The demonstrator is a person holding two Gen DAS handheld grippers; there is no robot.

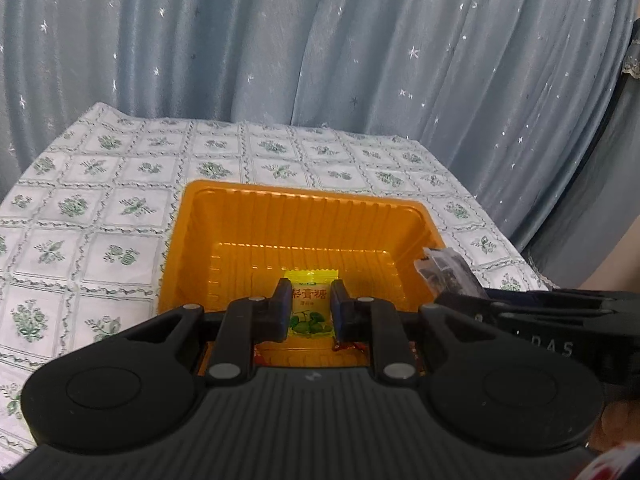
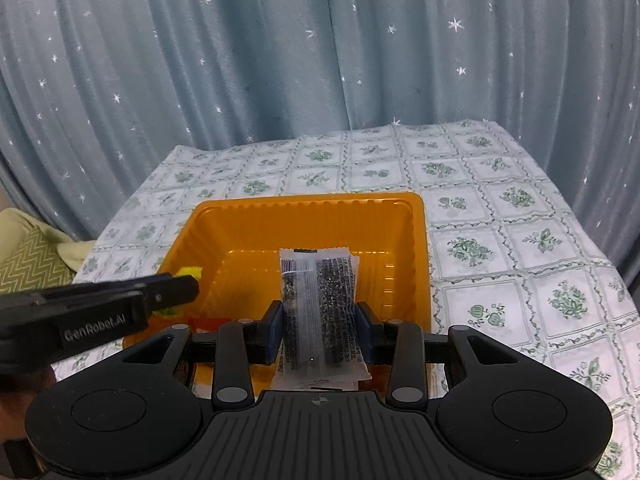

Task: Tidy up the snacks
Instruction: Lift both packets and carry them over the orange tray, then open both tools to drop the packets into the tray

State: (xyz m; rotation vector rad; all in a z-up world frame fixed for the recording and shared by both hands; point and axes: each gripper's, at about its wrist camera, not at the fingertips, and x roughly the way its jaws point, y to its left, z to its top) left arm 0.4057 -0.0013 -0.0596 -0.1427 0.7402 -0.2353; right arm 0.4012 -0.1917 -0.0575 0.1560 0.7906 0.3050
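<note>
An orange plastic tray [image 1: 200, 240] with ribbed walls sits on the bench [image 1: 100, 208], which is covered with a white cloth printed in green floral squares; a pale blue star-speckled curtain [image 1: 320, 40] hangs behind it. Both grippers hang over the near part of the tray, side by side. The left gripper [image 1: 310, 307] has its fingers [image 1: 280, 312] closed tight on a small yellow candy packet [image 1: 310, 300] with green fruit and red characters printed on it; the packet stands upright between the pads, above the tray's floor. The right gripper [image 2: 320, 330] has its fingers [image 2: 366, 330] partly closed on a clear packet of dark snack [image 2: 320, 300] with printed text and a barcode, gripped by its two long edges, its far end reaching out over the tray interior. In the right wrist view the left gripper crosses in from the left with the yellow packet's crimped edge poking past its tip. Low in the tray's near end, mostly hidden behind the gripper bodies, a bit of red-orange wrapper [image 1: 348, 346] shows; what it is cannot be told. The far part of the tray floor is bare. A green zigzag-patterned cloth [image 2: 28, 256] lies off the bench's left edge.
</note>
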